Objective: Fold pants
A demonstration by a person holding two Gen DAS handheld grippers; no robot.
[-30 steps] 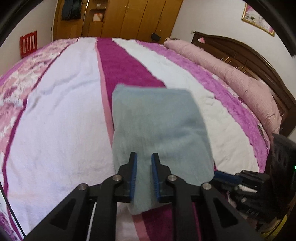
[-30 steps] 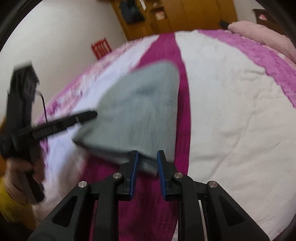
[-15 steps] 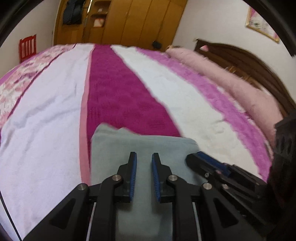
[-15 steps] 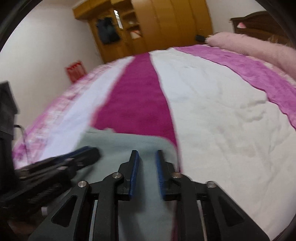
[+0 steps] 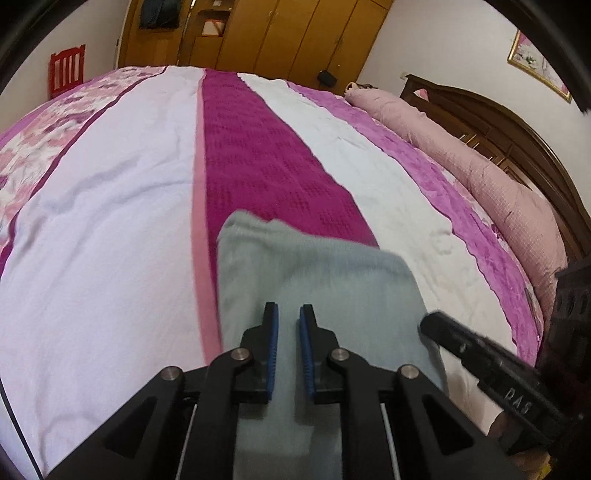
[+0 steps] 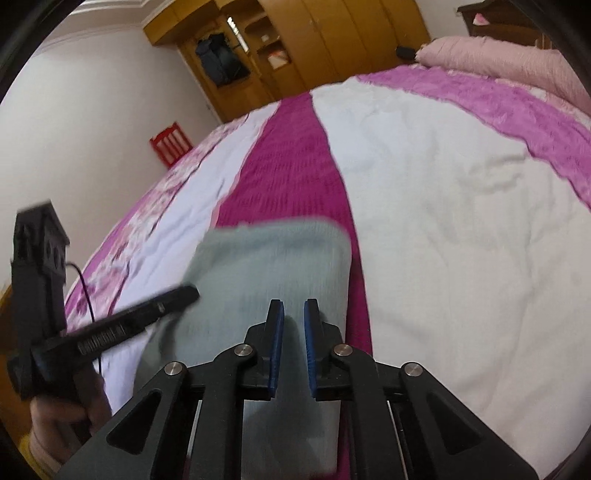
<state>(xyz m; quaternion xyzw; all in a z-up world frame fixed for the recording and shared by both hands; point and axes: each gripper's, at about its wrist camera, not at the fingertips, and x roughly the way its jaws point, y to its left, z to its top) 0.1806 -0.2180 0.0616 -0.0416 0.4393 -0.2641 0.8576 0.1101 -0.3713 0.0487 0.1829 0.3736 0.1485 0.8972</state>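
The grey-green pants [image 5: 314, 280] lie folded into a compact stack on the bed, near its front edge, over the magenta stripe. They also show in the right wrist view [image 6: 273, 266]. My left gripper [image 5: 289, 321] hovers over the near part of the stack, jaws a narrow gap apart, with nothing between them. My right gripper [image 6: 294, 317] hovers over the stack's right side, jaws likewise slightly apart and empty. Each gripper shows in the other's view, the right one [image 5: 480, 358] at the stack's right edge and the left one [image 6: 122, 317] at its left edge.
The bed [image 5: 92, 221] has a white, pink and magenta striped cover. A long pink bolster [image 5: 498, 192] lies along the dark wooden headboard [image 5: 524, 125] at the right. A wooden wardrobe [image 5: 258, 33] and a red chair [image 5: 66, 70] stand beyond the bed.
One second ago both grippers held the pants' near edge and carried it forward. The fold has landed. Both grippers have pulled back a little and now stand over the folded stack.
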